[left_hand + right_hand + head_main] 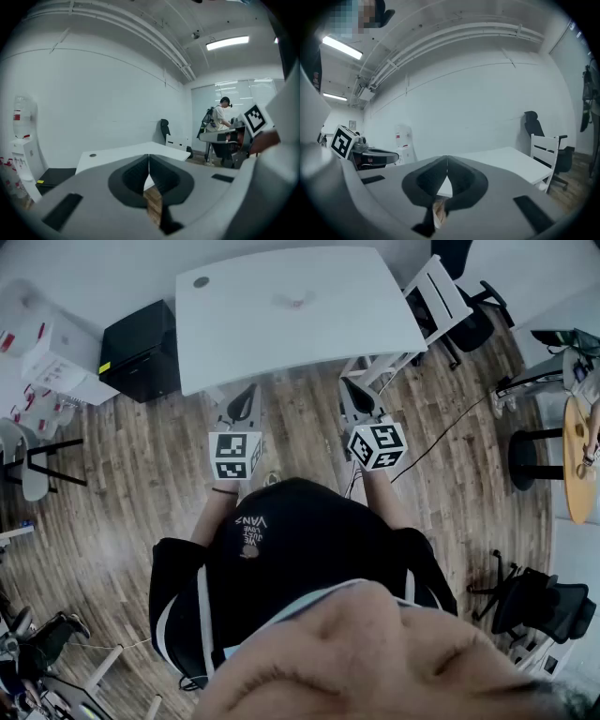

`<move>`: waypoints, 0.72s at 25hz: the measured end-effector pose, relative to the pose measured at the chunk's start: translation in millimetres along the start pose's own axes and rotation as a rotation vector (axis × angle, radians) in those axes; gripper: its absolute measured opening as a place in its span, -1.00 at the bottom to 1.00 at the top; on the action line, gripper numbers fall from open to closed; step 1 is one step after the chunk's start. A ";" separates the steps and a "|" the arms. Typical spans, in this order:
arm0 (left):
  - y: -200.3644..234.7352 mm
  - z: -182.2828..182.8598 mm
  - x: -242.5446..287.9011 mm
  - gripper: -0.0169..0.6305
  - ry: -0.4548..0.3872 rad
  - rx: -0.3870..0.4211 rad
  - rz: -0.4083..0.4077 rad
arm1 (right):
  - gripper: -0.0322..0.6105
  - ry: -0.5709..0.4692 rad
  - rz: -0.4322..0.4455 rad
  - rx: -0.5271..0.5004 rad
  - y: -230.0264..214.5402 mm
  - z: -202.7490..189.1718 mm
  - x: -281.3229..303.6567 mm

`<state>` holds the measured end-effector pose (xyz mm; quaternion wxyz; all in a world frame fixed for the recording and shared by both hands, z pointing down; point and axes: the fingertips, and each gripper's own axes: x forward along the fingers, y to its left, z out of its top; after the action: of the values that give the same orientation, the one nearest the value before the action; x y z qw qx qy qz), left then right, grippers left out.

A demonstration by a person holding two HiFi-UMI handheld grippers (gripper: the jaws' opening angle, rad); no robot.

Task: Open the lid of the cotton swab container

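The only thing on the white desk (pixel 281 343) is a small, pale, roundish object (pixel 295 302), which is probably the cotton swab container. It is too small and blurred to show a lid or any detail. It lies near the middle of the desk's far half, well apart from both grippers. Neither gripper view shows it clearly.

The left gripper (pixel 246 399) is held over the wooden plank floor (pixel 141 484), just short of the desk's near edge and pointing towards it. In the left gripper view its dark fingers (pixel 133 176) are pressed together along a thin seam with nothing between them. The right gripper (pixel 353 397) is beside it, near the same edge, and its fingers (pixel 461 180) are likewise pressed together on nothing. Each gripper carries a white cube with black square markers, and each cube appears at the edge of the other gripper's view.

The desk has a round grey cable hole (pixel 201 282) near its far left corner. A black box-shaped cabinet (pixel 141 352) stands on the floor just beside the desk's left end. A white slatted chair (pixel 439 292) stands at the right end, with a black office chair (pixel 532 124) behind it. A white water dispenser (pixel 21 136) stands against the wall. Further right are a round wooden table (pixel 579 460) and another person (pixel 220 117) at a workstation.
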<state>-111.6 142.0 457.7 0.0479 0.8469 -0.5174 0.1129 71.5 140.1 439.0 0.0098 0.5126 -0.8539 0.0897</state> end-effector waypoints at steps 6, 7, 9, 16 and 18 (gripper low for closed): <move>7.7 -4.2 0.6 -0.89 0.001 -0.005 -0.042 | -0.86 0.006 -0.014 0.015 6.9 -3.5 8.2; 9.8 -4.6 0.8 -0.89 0.001 -0.004 -0.048 | -0.86 0.007 -0.019 0.016 8.2 -4.1 10.1; 14.7 -5.3 1.3 -0.89 0.002 0.001 -0.060 | -0.86 0.009 -0.029 0.020 10.8 -5.5 14.2; 38.1 -11.5 4.8 -0.89 0.005 0.004 -0.102 | -0.86 0.009 -0.058 0.018 24.6 -10.7 31.9; 42.9 -15.4 6.2 -0.89 0.013 0.008 -0.120 | -0.86 0.010 -0.070 0.021 28.7 -13.5 34.5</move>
<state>-149.2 120.0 472.6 0.0544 0.8758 -0.4650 0.1173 29.0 125.3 452.0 0.0116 0.5417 -0.8344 0.1009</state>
